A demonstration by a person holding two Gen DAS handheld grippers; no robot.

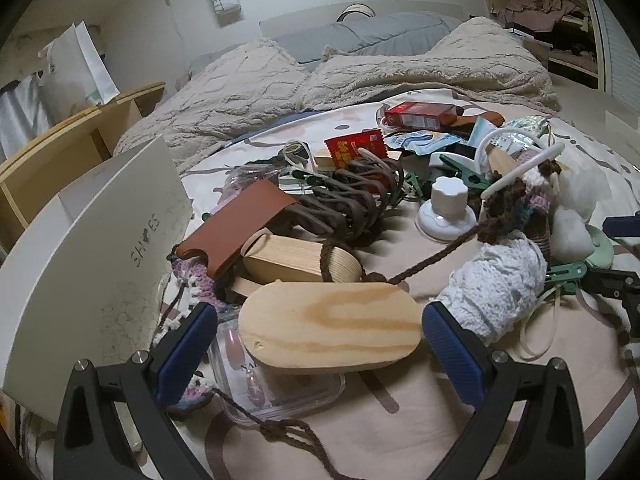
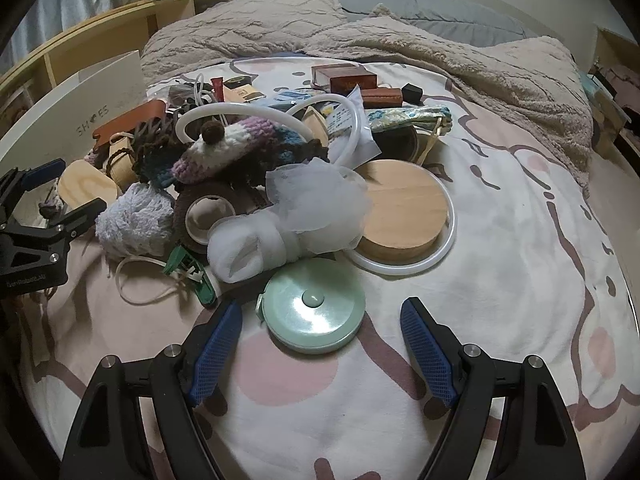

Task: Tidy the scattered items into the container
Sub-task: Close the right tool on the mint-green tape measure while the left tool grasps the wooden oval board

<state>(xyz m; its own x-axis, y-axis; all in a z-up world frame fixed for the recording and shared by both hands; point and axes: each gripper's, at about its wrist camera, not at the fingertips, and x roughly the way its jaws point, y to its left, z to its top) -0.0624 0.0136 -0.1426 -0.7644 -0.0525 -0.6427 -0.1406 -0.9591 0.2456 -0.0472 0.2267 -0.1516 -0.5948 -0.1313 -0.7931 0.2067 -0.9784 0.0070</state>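
1. Between your left gripper [image 1: 316, 344] fingers: oval pale pine wood lid [image 1: 332, 326], jaws apart, pads not pressing it.
2. Your right gripper [image 2: 322, 348] fingers: apart, round mint-green tape measure [image 2: 314, 306] just ahead betw. them, untouched.
3. White shoe box [image 1: 92, 260]: left of left fingers.

My left gripper [image 1: 318, 344] points down at the bed, blue pads spread wide, nothing pinched. My right gripper [image 2: 322, 344] tilts down too, its fingers apart and pressing on nothing.
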